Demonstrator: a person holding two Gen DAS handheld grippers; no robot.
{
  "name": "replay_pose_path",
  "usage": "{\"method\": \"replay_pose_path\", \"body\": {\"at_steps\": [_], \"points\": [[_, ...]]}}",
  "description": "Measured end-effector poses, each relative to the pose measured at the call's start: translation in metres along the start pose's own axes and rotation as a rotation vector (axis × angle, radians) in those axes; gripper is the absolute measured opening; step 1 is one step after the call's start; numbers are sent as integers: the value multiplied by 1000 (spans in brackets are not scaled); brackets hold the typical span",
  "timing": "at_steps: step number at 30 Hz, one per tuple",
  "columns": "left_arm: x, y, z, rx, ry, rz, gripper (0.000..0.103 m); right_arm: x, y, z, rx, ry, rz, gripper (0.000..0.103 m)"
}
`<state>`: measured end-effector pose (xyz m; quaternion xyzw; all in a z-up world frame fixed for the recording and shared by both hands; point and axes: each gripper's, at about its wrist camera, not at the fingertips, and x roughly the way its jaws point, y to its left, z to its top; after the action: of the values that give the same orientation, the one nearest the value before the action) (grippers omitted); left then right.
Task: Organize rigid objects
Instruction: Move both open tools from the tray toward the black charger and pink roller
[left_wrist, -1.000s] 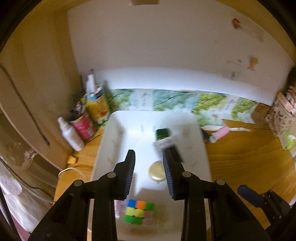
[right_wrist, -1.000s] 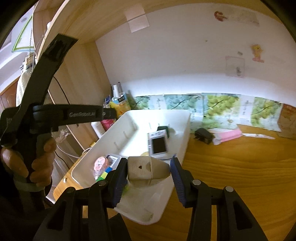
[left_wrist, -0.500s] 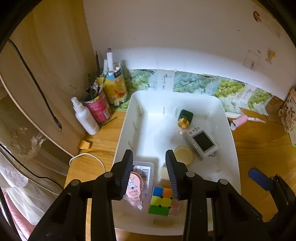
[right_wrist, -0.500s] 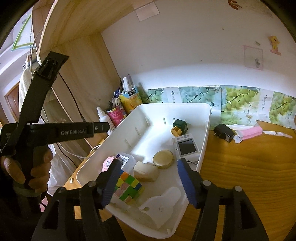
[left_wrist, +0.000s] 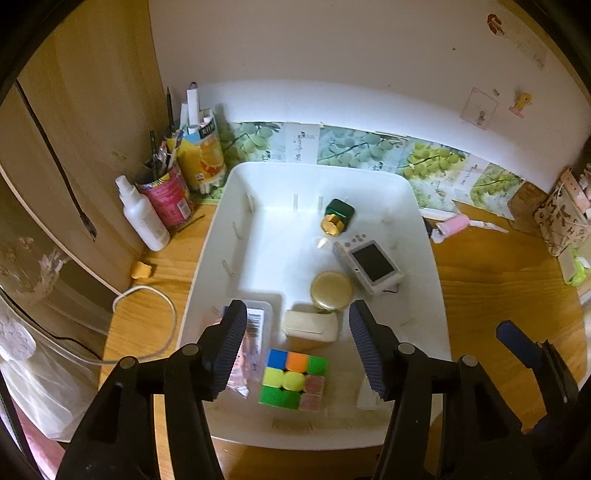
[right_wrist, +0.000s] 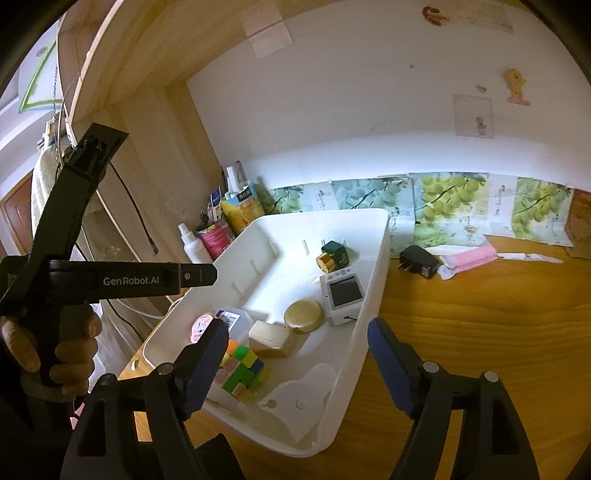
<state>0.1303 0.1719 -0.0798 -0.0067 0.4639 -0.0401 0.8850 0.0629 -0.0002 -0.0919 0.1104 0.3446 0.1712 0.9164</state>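
At 9 o'clock of the white plastic bin (left_wrist: 424, 236), a white spray bottle (left_wrist: 142, 218), a red tin of pens (left_wrist: 166, 195) and a yellow juice carton (left_wrist: 201, 155) stand on the wooden desk (left_wrist: 491, 280). In the bin's 7 o'clock corner lies a clear packet with a barcode label (left_wrist: 256, 325), its pink contents half hidden behind a finger of the left gripper (left_wrist: 297, 349). That gripper hangs over the bin with its jaws opening and nothing clamped; the multicoloured puzzle cube (left_wrist: 293, 380) and cream rectangular box (left_wrist: 310, 326) lie below the gap. Beyond sit a round gold tin (left_wrist: 330, 291), a white digital camera (left_wrist: 371, 264) and a dark green bottle with a gold cap (left_wrist: 338, 216). The right gripper (right_wrist: 297, 363) also spreads its jaws, empty, above the bin's near end, where a white flat plastic piece (right_wrist: 295, 398) is hard to identify. At 3 o'clock a black plug adapter (right_wrist: 419, 260) and a pink tube (right_wrist: 469, 258) lie on the desk. The person's left hand (right_wrist: 55, 347) is cut off by the frame edge.
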Motion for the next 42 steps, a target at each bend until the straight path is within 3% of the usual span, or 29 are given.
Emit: {"method": "replay_pose_path", "body": {"at_steps": [3, 12, 19, 26, 34, 42], "points": [[-2, -4, -3, -11, -4, -33, 62, -9, -4, -5, 4, -17, -13, 79], [-2, -30, -10, -19, 32, -29, 62, -28, -33, -17, 65, 11, -65, 79], [-2, -62, -4, -18, 46, -46, 62, -40, -78, -19, 156, 82, -85, 80], [3, -101, 21, 15, 72, -84, 62, -46, -134, 2, 249, 115, -51, 80], [22, -135, 56, -17, 154, -53, 64, -35, -180, 58, 61, 77, -74, 80], [59, -164, 86, -176, 272, -79, 64, -7, -212, 91, -145, 55, -36, 80]]}}
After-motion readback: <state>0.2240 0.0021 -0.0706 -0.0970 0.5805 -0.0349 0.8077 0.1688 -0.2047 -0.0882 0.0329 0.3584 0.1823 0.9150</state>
